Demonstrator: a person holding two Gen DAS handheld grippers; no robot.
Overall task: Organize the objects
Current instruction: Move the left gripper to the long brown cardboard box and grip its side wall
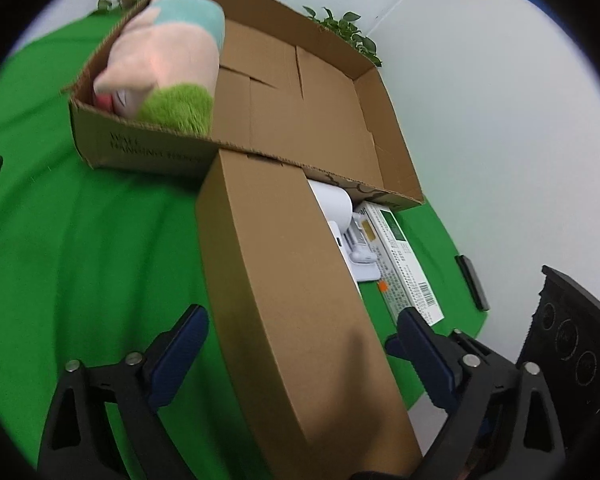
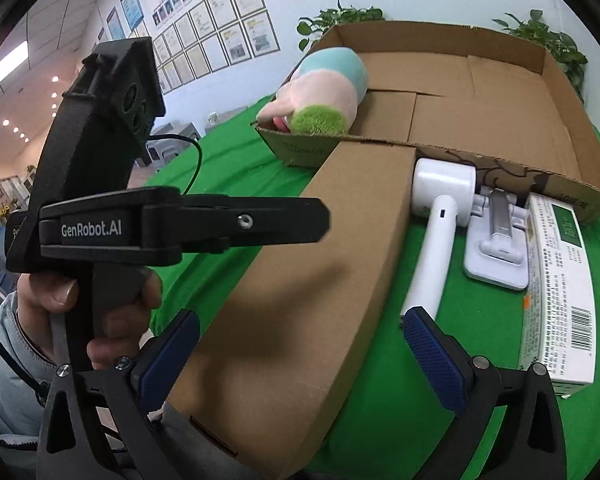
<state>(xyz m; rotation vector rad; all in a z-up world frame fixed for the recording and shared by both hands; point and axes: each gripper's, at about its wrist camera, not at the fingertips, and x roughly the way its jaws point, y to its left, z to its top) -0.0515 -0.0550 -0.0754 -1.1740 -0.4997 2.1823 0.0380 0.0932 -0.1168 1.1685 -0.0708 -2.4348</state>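
Barely begun: one toy packed, the rest still out on the green-covered table [image 1: 80, 240].
Left view: left gripper [image 1: 300, 348], jaws released, straddles the long closed brown cardboard box [image 1: 292, 300]; the pink-and-green plush toy [image 1: 168, 64] lies in the open shallow cardboard tray [image 1: 384, 120]. Right view: right gripper [image 2: 300, 354] likewise unclenched (holding nothing); white handheld device [image 2: 436, 220], white stand [image 2: 496, 248] and white-and-green printed carton [image 2: 560, 296] await.

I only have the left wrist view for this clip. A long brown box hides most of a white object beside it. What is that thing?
Observer: In the right wrist view it is a white handheld device with a round head and a long handle, lying on the green cloth.
Operator: Anything else next to it?
Observer: A white folding stand lies between it and the printed carton.
Operator: Is the left gripper gripping the closed brown box?
Observer: No. The left gripper is in the air above the closed brown box, apart from it.
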